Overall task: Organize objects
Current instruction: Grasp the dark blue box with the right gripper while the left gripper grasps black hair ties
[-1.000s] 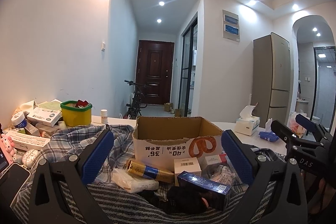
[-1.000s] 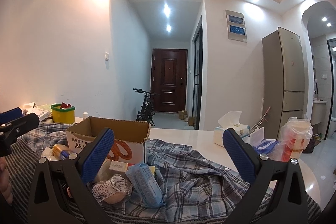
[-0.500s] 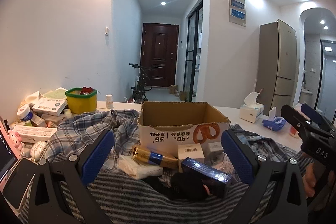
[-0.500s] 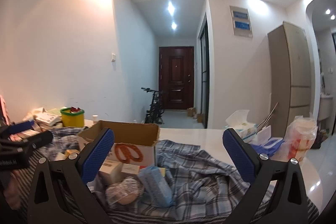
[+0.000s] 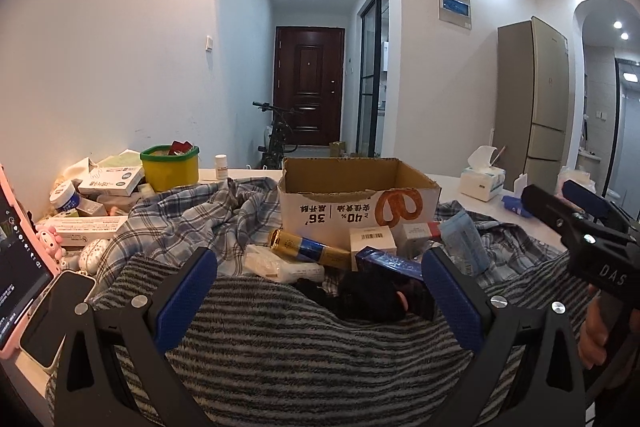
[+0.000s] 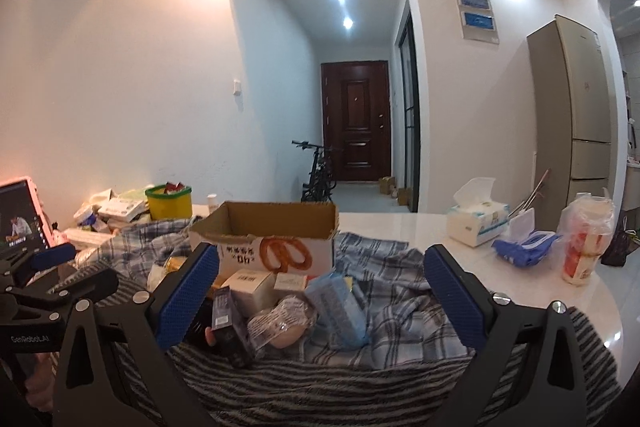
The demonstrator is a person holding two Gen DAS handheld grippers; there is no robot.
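Note:
An open cardboard box (image 5: 356, 203) (image 6: 276, 239) stands on a plaid shirt (image 5: 192, 215). In front of it lie a gold-and-blue tube (image 5: 308, 247), a white carton (image 5: 372, 239), a dark blue box (image 5: 388, 261), a light blue pack (image 6: 338, 303) and a wrapped round item (image 6: 280, 323). My left gripper (image 5: 320, 287) hovers open over a striped cloth (image 5: 300, 347), holding nothing. My right gripper (image 6: 320, 291) has its jaws wide and closing; the small items lie beyond the pads, untouched. Each gripper shows in the other's view, at the right edge (image 5: 568, 203) and the left edge (image 6: 70, 267).
At the far left are a yellow tub with a green rim (image 5: 170, 167), stacked medicine boxes (image 5: 112, 181) and a phone in a pink case (image 5: 16, 259). A tissue box (image 6: 476, 223), a blue wipes pack (image 6: 524, 247) and a bagged cup (image 6: 584, 243) stand on the white table (image 6: 400, 227).
Both views have tipped down toward the table. The right gripper has swung left, bringing the cardboard box and small items between its fingers in view. Nothing was picked up.

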